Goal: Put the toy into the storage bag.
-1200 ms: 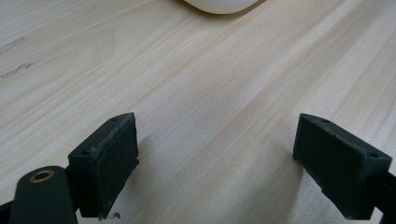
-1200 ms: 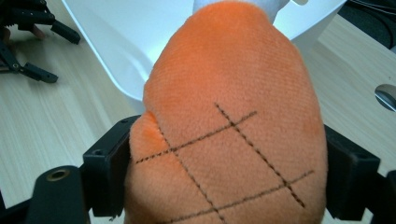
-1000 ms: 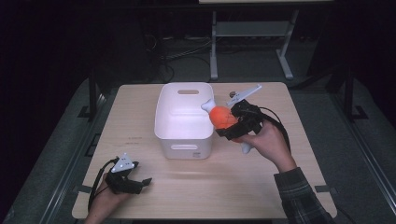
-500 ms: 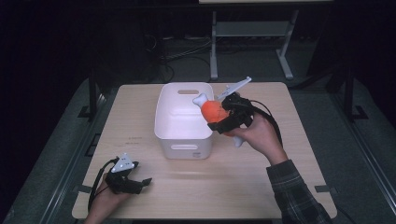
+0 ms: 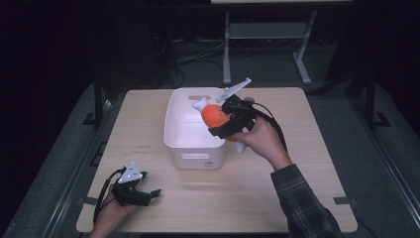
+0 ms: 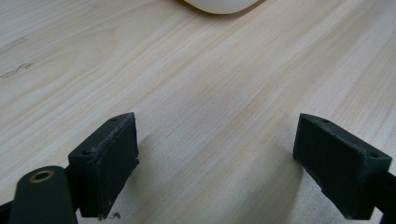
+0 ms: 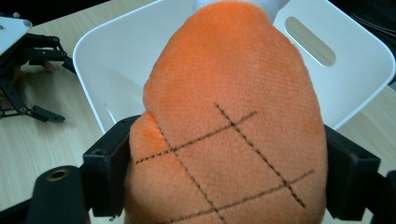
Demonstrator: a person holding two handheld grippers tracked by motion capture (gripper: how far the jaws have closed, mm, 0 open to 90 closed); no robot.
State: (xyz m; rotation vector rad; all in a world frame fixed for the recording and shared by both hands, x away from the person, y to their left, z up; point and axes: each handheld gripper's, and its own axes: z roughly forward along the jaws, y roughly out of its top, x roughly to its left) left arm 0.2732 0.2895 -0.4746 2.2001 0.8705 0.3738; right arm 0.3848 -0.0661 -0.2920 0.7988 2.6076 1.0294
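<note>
An orange plush toy [image 5: 214, 115] with a white end and stitched cross lines is clamped in my right gripper [image 5: 223, 122], held above the right side of the white bin [image 5: 184, 136]. In the right gripper view the plush toy [image 7: 229, 126] bulges between both black pads, with the bin [image 7: 109, 60] beneath it. My left gripper [image 5: 148, 196] rests on the table near the front left corner. Its jaws stand wide apart in the left gripper view [image 6: 215, 163], with bare wood between them.
The light wooden table [image 5: 297, 163] has free surface right of and in front of the bin. Its front edge runs close to my left hand. A metal stand [image 5: 267, 34] and cables lie on the dark floor beyond the table.
My right gripper has carried the orange plush toy leftward from beside the bin's right wall to over its opening. The left gripper has stayed put.
</note>
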